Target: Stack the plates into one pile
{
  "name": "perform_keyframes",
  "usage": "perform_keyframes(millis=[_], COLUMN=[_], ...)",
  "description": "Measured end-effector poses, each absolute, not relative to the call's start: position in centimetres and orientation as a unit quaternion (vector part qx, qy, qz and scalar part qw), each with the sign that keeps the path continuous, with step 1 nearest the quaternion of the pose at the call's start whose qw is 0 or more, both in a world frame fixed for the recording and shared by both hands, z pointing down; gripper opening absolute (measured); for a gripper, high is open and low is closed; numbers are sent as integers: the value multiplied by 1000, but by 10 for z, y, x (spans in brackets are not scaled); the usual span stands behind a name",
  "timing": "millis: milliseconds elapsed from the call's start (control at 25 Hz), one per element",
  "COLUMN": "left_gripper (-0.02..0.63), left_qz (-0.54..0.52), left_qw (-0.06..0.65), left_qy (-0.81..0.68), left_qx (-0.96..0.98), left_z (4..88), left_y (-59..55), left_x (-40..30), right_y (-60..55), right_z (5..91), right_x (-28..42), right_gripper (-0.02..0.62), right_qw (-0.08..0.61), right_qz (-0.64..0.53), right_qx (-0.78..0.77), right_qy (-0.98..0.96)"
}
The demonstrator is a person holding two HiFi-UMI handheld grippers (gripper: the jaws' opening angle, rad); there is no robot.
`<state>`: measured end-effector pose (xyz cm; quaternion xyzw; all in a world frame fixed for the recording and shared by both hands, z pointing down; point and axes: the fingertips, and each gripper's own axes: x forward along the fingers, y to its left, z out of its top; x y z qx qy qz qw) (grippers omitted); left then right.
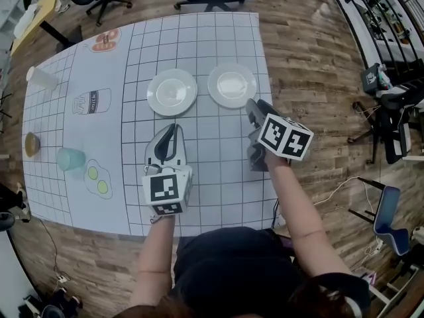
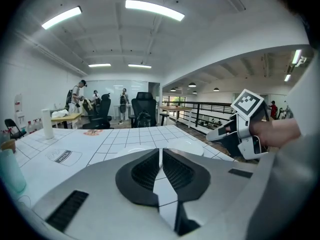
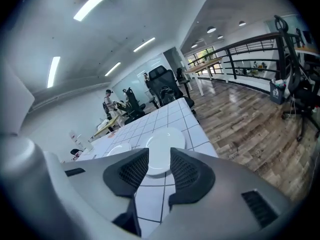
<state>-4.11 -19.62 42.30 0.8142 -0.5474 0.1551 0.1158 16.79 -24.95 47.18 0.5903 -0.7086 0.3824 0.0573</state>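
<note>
The two plates lie side by side, not touching, on the tabletop point(image 1: 218, 171). The right hand-held gripper point(image 3: 159, 160), jaws apart and empty, points at the near edge of the right plate point(image 1: 232, 85); I'd bring it in low, slip one jaw under the rim, clamp firmly and carry the plate level over the left plate point(image 1: 172, 92). The left hand-held gripper point(image 2: 160, 154) hovers just short of that plate, clenched on nothing, and the right one's body covers its tips from overhead, so it probably isn't touching the rim yet.
</note>
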Motion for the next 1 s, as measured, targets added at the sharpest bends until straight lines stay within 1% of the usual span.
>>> perform_keyframes(millis=[480,1000], left_gripper=[41,41], left_qz=[156,142], left_qw=[139,151], left_qy=[-533,-536], left_qx=[820,819], left_z=[448,453], left_y=[-222,-232], left_x=[-35,-38], right_y=[-273,-285], right_z=[518,534], right_x=[178,184], right_gripper=[132,147], right_qw=[37,21], right_qz=[450,518], right_qx=[618,616], right_qy=[-643,-593])
